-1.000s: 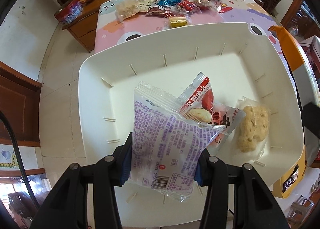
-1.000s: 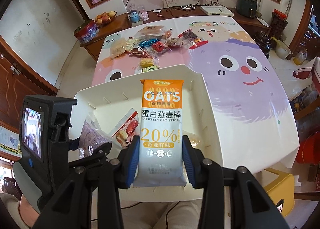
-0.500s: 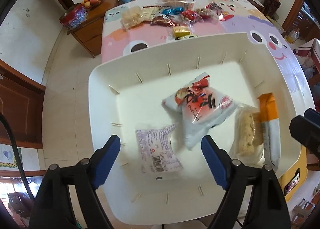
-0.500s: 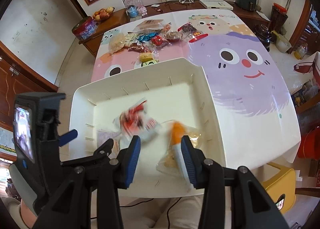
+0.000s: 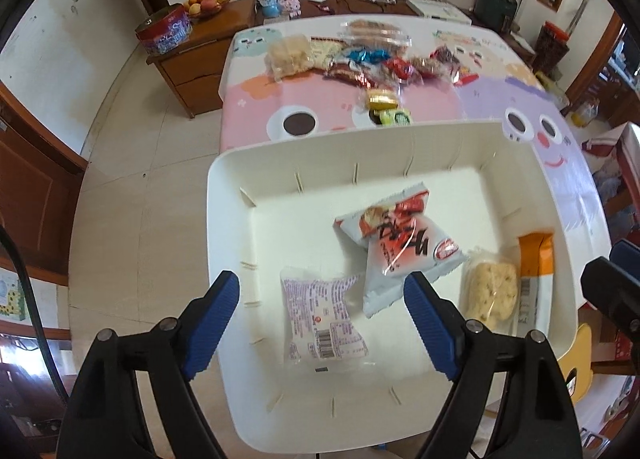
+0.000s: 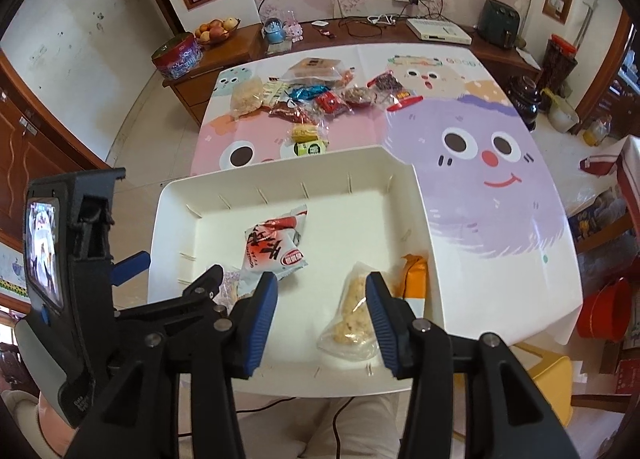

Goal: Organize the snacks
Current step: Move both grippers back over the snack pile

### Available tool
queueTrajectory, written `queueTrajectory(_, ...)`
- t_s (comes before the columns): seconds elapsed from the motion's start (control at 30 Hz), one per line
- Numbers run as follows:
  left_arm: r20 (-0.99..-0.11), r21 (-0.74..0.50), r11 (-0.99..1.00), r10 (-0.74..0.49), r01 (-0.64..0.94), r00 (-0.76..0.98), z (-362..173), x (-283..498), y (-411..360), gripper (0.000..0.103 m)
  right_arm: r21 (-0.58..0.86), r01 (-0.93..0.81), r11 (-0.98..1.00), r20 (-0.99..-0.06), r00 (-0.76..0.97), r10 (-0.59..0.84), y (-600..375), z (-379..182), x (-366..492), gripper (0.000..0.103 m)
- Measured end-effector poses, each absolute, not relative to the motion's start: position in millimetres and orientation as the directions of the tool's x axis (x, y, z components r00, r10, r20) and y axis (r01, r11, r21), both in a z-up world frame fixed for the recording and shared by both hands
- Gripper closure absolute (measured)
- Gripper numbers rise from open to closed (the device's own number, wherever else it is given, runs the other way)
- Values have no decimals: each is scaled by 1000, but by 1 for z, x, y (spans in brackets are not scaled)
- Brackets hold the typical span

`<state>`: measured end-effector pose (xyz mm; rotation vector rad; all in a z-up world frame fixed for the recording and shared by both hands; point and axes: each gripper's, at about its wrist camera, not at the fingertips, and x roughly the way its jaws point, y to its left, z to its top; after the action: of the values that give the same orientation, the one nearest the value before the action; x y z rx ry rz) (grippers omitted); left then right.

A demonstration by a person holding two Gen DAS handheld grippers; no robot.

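Left wrist: oat bar lies lengthwise (orange end far) along bin wall.

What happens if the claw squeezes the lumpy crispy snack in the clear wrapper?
The lumpy snack looks crumbly, so a hard squeeze would probably crack it. Its clear wrapper looks thin and shiny, likely crinkly and slippery. It is probably light for its size.

Fruit bowl, red tin

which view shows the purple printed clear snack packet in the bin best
The left wrist view: the purple-printed clear snack packet lies whole and unobstructed on the white plastic bin floor. In the right wrist view only a sliver peeks from behind gripper parts.
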<state>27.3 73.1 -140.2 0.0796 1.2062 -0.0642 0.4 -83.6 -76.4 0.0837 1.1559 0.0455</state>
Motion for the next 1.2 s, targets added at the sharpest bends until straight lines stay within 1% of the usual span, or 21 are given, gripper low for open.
queueTrajectory(0.3, -893, 1, 995, -42, 96, 449, -115, 38, 82, 19, 27, 17, 999, -889, 457, 17, -75, -54, 6, 57)
queueTrajectory(0.43, -872, -27, 997, -60, 75, 486, -103, 47, 92, 19, 15, 34, 999, -880, 475, -3, -78, -47, 13, 57)
queueTrajectory(0.67, -866, -2, 1000, -17, 31, 500, -99, 76, 114, 19, 61, 53, 997, -894, 448, 31, -90, -51, 40, 57)
queueTrajectory(0.93, -879, 1, 999, 24, -49, 476, -90, 145, 134, 19, 73, 17, 997, -899, 434, 59, -108, -44, 96, 57)
queueTrajectory(1.07, -875, 24, 999, 36, -30, 483, -73, 191, 131, 19, 69, -13, 998, -878, 475, 67, -121, -16, 144, 57)
queueTrajectory(1.2, -866, 27, 1000, 27, -7, 499, -57, 239, 123, 19, 118, -34, 992, -857, 502, 119, -131, 13, 194, 57)
